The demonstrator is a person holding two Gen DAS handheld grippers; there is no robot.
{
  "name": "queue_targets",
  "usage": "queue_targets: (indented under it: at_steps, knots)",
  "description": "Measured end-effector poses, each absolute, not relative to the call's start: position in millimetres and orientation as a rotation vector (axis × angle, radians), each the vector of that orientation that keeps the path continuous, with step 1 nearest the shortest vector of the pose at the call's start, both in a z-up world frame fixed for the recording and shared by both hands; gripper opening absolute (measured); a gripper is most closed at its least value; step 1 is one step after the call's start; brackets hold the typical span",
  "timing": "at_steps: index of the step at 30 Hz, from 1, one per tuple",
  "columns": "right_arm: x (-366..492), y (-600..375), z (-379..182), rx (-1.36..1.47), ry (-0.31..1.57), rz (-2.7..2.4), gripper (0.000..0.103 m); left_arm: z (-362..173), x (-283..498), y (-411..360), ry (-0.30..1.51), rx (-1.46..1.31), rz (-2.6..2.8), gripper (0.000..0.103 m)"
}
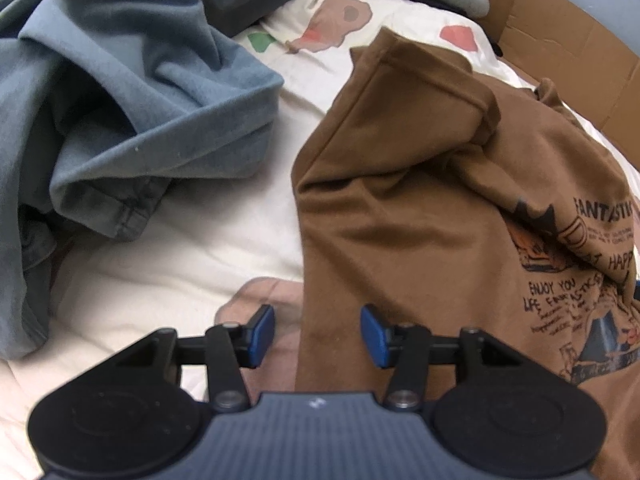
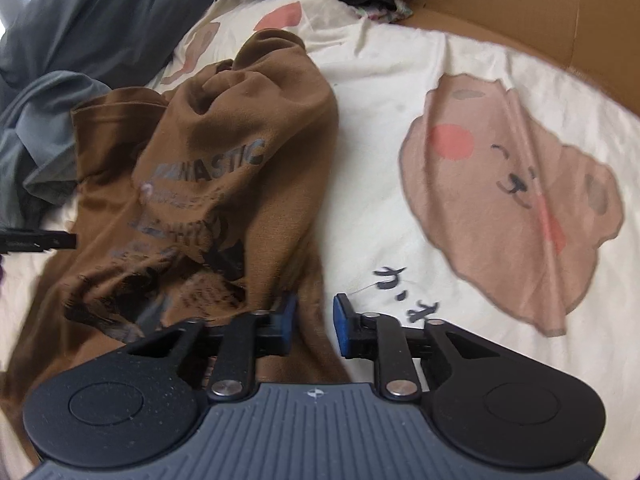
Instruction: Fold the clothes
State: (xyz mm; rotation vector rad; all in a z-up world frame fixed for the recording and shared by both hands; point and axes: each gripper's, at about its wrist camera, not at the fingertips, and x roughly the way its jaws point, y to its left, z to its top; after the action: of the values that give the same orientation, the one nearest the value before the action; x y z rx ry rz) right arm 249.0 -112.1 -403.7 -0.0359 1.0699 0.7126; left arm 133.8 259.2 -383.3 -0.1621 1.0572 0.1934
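brown shirt lies between the two tools, long axis running away from both

the crumpled brown cotton t-shirt with dark printed lettering (image 1: 420,200) is spread on the cream bedsheet printed with pink-brown bear faces (image 2: 460,92), its long axis running away from both cameras, the printed chest bunched over its middle. in the left wrist view the shirt's left edge passes between the blue pads of the left tool (image 1: 318,336); the pads are held apart, one over bare sheet and one over brown cloth, and no pressing on the fabric is seen. in the right wrist view the shirt's near right edge is gathered between the pads of the right tool (image 2: 314,324); the jaws are drawn close, with a strip of brown fabric between them, and a pinch on that strip is judged likely though contact at the pads is blurred. the shirt is thus flanked on its near end, the right tool being the more engaged. a rumpled blue-grey cotton garment (image 1: 120,100) lies beside the shirt on the far side of the left tool, apart from it. a brown cardboard box wall (image 2: 520,4) borders the bed beyond. the coming move is judged to depend on the left edge being pinched too, so that the near hem can be lifted evenly along the long axis.
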Motion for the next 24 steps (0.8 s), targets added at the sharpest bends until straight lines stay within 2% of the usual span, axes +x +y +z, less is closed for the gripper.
queue_targets:
  at_steps: [5, 6, 7, 13, 16, 24]
  knots:
    - [249, -117, -399, -0.026, 1.064, 0.704, 0.002, -386, 136, 262, 1.052, -0.207, 0.172, 0.049]
    - [249, -119, -398, -0.022, 1.06, 0.699, 0.001, -386, 136, 264, 1.05, -0.217, 0.166, 0.043]
    - [249, -122, -395, -0.02, 1.05, 0.681, 0.001, -386, 136, 264, 1.049, -0.22, 0.158, 0.032]
    - [250, -152, -377, -0.021, 0.987, 0.605, 0.0, -384, 136, 264, 1.051, -0.23, 0.117, 0.007]
    - [252, -167, -370, -0.022, 0.972, 0.559, 0.0, -380, 135, 262, 1.044, -0.212, 0.07, 0.004]
    - [246, -221, -354, -0.002, 0.961, 0.424, 0.0, -360, 141, 253, 1.011, -0.221, -0.011, 0.003]
